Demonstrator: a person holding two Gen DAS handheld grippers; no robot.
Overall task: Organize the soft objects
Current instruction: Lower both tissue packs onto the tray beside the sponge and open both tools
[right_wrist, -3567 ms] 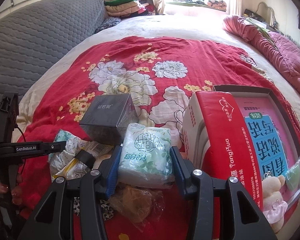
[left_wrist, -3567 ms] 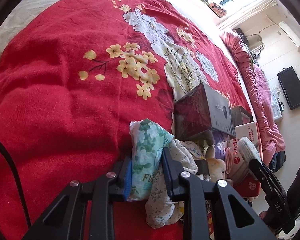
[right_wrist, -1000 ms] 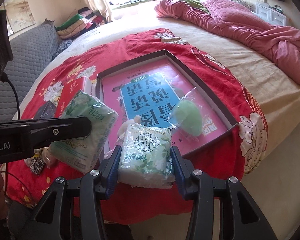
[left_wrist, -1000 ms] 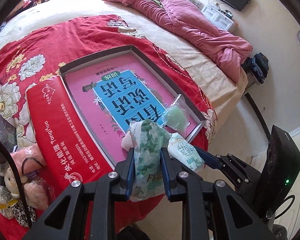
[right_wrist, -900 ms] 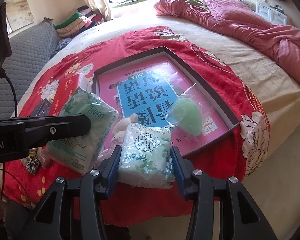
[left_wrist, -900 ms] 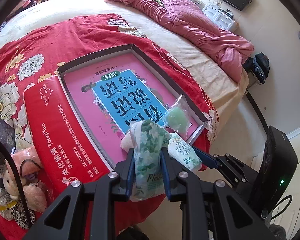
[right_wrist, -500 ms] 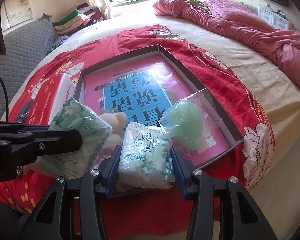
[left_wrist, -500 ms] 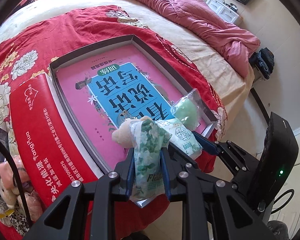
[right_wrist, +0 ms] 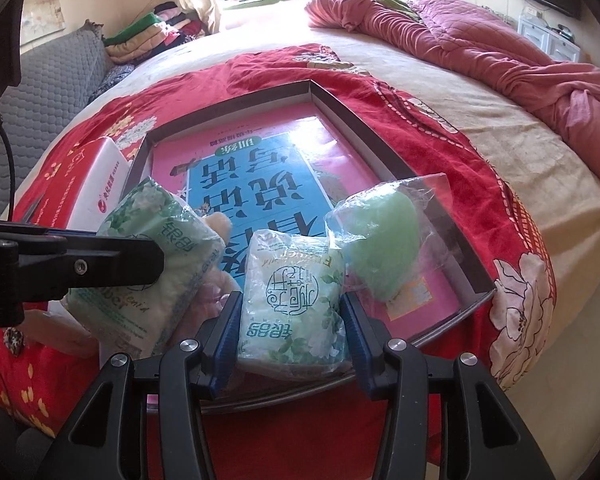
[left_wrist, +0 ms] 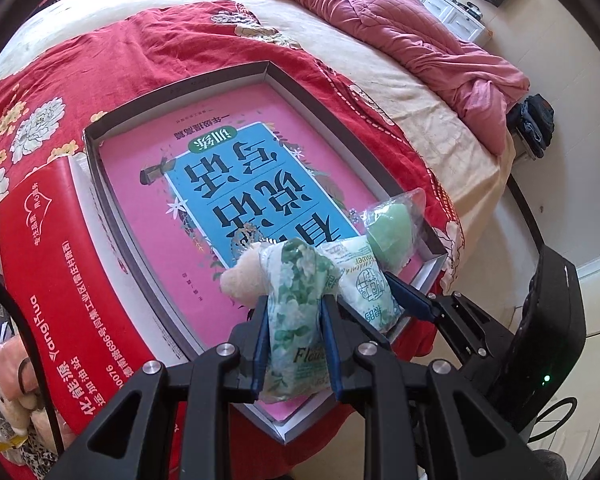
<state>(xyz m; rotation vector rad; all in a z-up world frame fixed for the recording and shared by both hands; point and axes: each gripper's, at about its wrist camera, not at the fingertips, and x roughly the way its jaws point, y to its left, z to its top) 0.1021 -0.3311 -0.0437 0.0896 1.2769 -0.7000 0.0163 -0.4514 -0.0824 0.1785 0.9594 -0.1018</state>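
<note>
Left claw [left_wrist: 294, 344]: pinched on a green floral tissue pack [left_wrist: 296, 320]. The pack's long axis is run along the fingers, its far end pointed toward 12 o'clock over the near corner of the shallow box [left_wrist: 180, 84]. In the right wrist view the same pack [right_wrist: 156, 256] is seen at 9 o'clock, partly covered by the left claw's black finger.

Plush toy [left_wrist: 242, 280]: lodged behind the floral pack at its 11 o'clock; only a cream, fuzzy lump is shown, the rest hidden.

Shallow box: laid on the red floral bedspread [left_wrist: 148, 40], its floor covered by a pink and blue printed sheet. The near rim is cut off by both claws.

Right claw [right_wrist: 290, 320]: pinched on a white-green tissue pack [right_wrist: 292, 304], long axis toward 12 o'clock, held over the box's near edge. Whether either pack touches the box floor cannot be told.

Bagged green sponge [right_wrist: 380, 240]: set inside the box at the right pack's 1 o'clock, touching it; its shape is blurred by the clear wrapper.

Red carton [left_wrist: 52, 264]: laid beside the box at 9 o'clock.

Change since half a second ago: both packs are brought further in over the box, and lower.
</note>
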